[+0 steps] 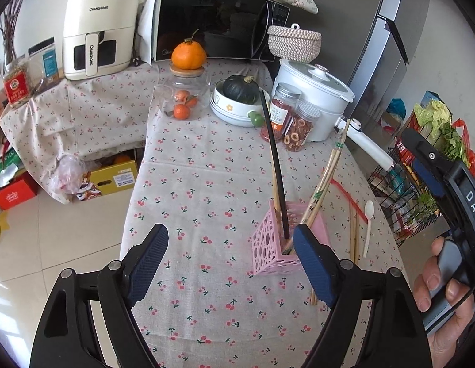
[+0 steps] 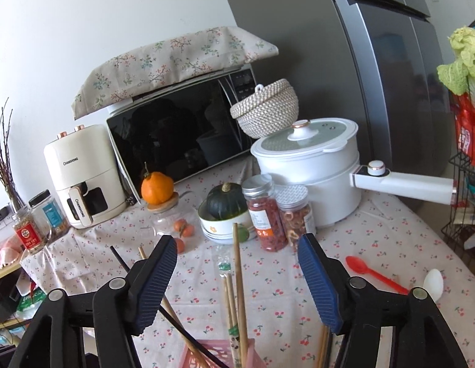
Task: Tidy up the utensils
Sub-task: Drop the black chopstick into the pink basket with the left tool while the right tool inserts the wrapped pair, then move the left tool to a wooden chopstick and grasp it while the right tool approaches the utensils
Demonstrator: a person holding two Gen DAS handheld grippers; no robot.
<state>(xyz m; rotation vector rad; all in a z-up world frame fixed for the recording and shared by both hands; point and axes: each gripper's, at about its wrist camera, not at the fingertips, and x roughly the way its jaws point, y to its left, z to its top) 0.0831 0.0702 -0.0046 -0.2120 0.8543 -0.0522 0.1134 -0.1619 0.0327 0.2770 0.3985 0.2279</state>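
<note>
Blue-padded fingers [image 2: 320, 285] of the right gripper [image 2: 237, 285] are hovering apart and empty over the pink holder [image 2: 219, 354], chopsticks [image 2: 239, 291] standing upright between them, while a white spoon [image 2: 433, 283] is waiting right of them on the tabletop [image 2: 375, 233]; left gripper [image 1: 229, 271] is gaping too.

A white wall [image 2: 84, 30] fills the upper left of the right wrist view, with a tall grey refrigerator [image 2: 390, 76] at upper right. Pale glossy floor tiles [image 1: 53, 245] show at lower left of the left wrist view, beside the cherry-print tablecloth [image 1: 206, 184].
</note>
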